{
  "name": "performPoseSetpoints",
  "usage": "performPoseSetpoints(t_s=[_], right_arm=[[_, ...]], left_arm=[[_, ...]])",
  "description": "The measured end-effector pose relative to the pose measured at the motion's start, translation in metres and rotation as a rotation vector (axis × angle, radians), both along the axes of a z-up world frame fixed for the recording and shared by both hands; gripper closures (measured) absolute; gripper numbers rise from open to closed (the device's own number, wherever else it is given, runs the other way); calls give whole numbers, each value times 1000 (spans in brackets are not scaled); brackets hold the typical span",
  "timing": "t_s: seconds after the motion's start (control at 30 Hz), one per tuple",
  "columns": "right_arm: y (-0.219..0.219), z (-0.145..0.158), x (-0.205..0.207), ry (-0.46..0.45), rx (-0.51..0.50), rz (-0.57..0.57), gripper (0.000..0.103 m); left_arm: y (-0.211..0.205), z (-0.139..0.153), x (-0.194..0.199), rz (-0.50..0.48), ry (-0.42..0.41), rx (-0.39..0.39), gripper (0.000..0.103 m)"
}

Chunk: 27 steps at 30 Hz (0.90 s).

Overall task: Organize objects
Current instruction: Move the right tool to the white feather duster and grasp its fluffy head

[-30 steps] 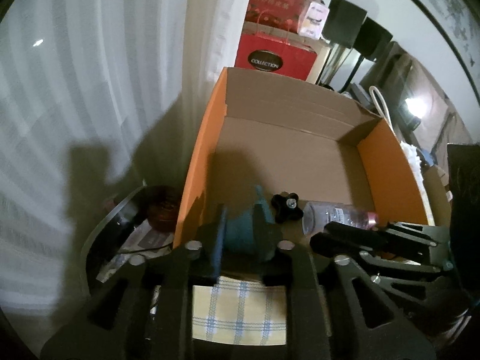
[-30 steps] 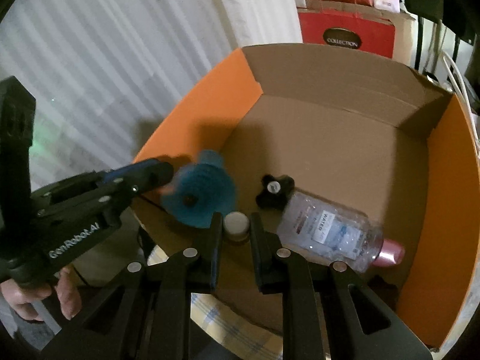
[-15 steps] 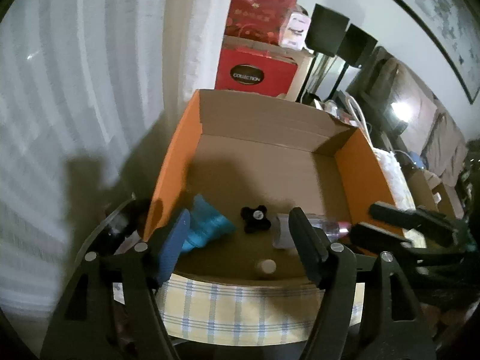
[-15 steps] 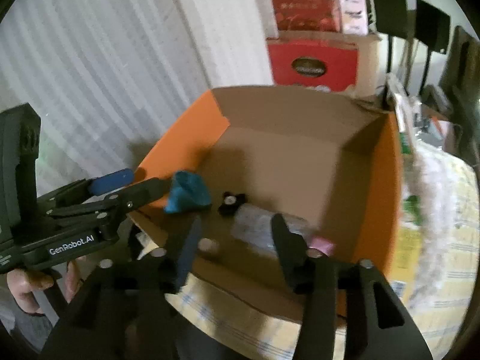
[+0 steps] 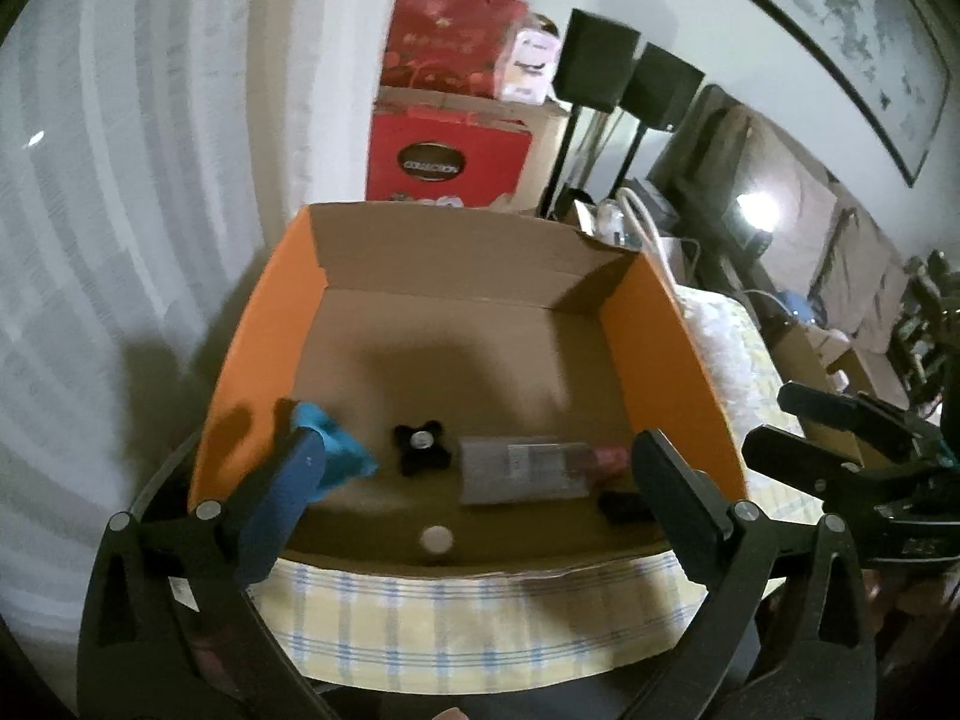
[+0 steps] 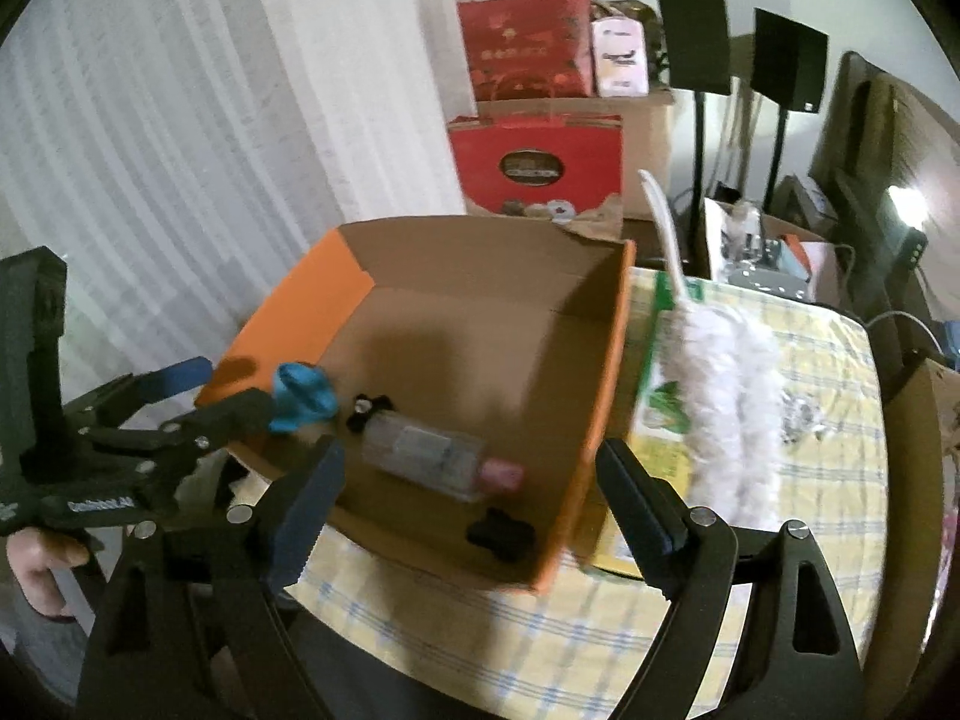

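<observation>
Right, inside our orange cardboard box (image 5: 660,354) lie a blue piece (image 5: 339,444), black star knob (image 5: 420,449), clear pink-capped bottle (image 5: 528,471) and small white cap (image 5: 436,539). We hold left gripper (image 5: 474,486) and right gripper (image 6: 468,498) wide open, empty, over the checked tablecloth (image 5: 480,630); a white duster (image 6: 726,408) lies beside the box.

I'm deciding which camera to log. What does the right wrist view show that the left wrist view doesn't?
Only the right wrist view: the white duster lying beside the box, and the green packet under it. Only the left wrist view: the small white cap near the box's front wall. Both: the orange cardboard box, clear bottle, blue object and black knob.
</observation>
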State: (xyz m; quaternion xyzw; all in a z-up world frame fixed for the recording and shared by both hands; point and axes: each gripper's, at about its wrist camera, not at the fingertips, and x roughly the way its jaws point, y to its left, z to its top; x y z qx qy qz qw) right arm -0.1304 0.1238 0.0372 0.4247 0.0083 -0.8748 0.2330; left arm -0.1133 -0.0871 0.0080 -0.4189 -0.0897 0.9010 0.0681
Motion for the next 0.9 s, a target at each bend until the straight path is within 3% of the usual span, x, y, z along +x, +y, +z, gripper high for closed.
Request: performPoseSetpoints(t_s=[0.5,0.9], right_arm=[[90,-8,2,0,13,-153,15],[143,-31,0,-24,-26,-219,15]], left_arm=[[68,6,-15,-95,-15,35,0],[138,12,-53,-195,-57,77,0]])
